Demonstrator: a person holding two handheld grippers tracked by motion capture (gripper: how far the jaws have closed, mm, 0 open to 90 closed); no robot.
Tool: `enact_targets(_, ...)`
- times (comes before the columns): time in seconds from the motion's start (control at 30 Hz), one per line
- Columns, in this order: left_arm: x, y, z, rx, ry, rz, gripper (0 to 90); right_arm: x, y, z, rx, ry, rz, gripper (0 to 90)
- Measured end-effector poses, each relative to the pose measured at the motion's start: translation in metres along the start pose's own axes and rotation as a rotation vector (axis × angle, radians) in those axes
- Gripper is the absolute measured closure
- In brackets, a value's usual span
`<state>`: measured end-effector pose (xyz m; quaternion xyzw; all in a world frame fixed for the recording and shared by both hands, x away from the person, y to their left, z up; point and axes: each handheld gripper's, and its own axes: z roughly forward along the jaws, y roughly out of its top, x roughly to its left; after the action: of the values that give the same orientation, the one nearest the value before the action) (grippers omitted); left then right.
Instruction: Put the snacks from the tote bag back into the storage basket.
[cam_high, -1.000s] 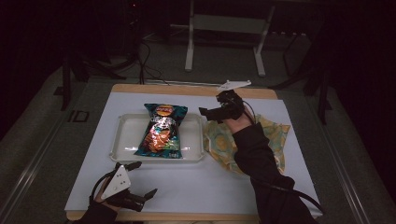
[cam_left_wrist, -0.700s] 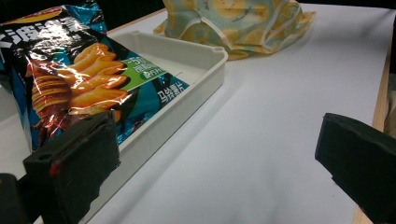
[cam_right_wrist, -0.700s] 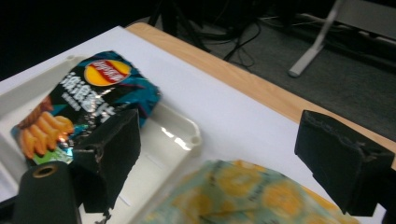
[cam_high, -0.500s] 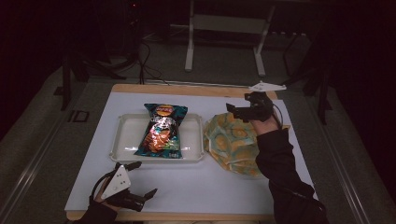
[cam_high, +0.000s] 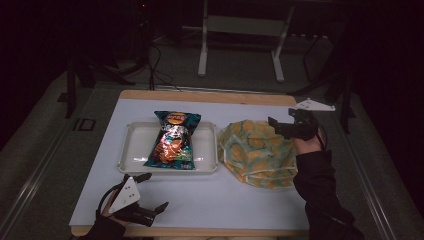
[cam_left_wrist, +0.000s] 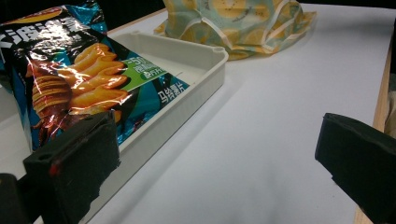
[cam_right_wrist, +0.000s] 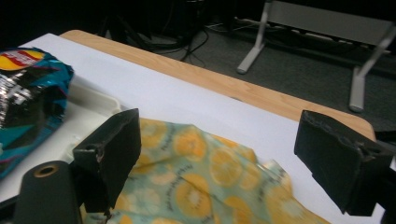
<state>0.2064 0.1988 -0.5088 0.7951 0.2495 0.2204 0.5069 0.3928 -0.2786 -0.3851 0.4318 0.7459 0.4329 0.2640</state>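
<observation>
A blue chip bag (cam_high: 172, 140) lies in a white tray (cam_high: 132, 150) on the left half of the table. To the tray's right lies a lemon-print cloth bag (cam_high: 257, 152). My right gripper (cam_high: 277, 127) hovers open over the cloth bag's far right corner, with nothing between its jaws. In the right gripper view, the right gripper (cam_right_wrist: 224, 154) looks down on the cloth bag (cam_right_wrist: 196, 186), with the chip bag (cam_right_wrist: 28, 98) at left. My left gripper (cam_high: 152, 191) rests open near the front edge, below the tray. The left gripper (cam_left_wrist: 217, 154) faces the chip bag (cam_left_wrist: 70, 84) and tray (cam_left_wrist: 196, 70).
A white mat (cam_high: 240, 205) covers the wooden table, whose bare edge (cam_high: 200, 95) runs along the far side. Beyond it a metal stand (cam_high: 240, 45) and cables (cam_high: 155, 60) sit on the dark floor. Open mat lies in front of the tray and cloth bag.
My right gripper has moved rightward across the cloth bag toward the table's right side, and the bag's outline has shifted. The left gripper has stayed put.
</observation>
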Motion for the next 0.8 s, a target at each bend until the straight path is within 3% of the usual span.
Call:
enact_targets(0.37, 0.000, 0.000, 0.000, 0.000, 0.000, 0.000, 0.3, -0.018, -0.031, -0.021, -0.024, -0.087, 0.009, 14.5)
enact_targets(0.6, 0.000, 0.000, 0.001, 0.002, 0.000, -0.002, 0.3, -0.032, -0.059, -0.030, -0.029, -0.098, 0.050, 14.5)
enact_targets(0.8, 0.000, 0.000, 0.001, 0.003, -0.001, -0.002, 0.3, -0.034, -0.077, -0.034, -0.053, -0.104, 0.036, 14.4)
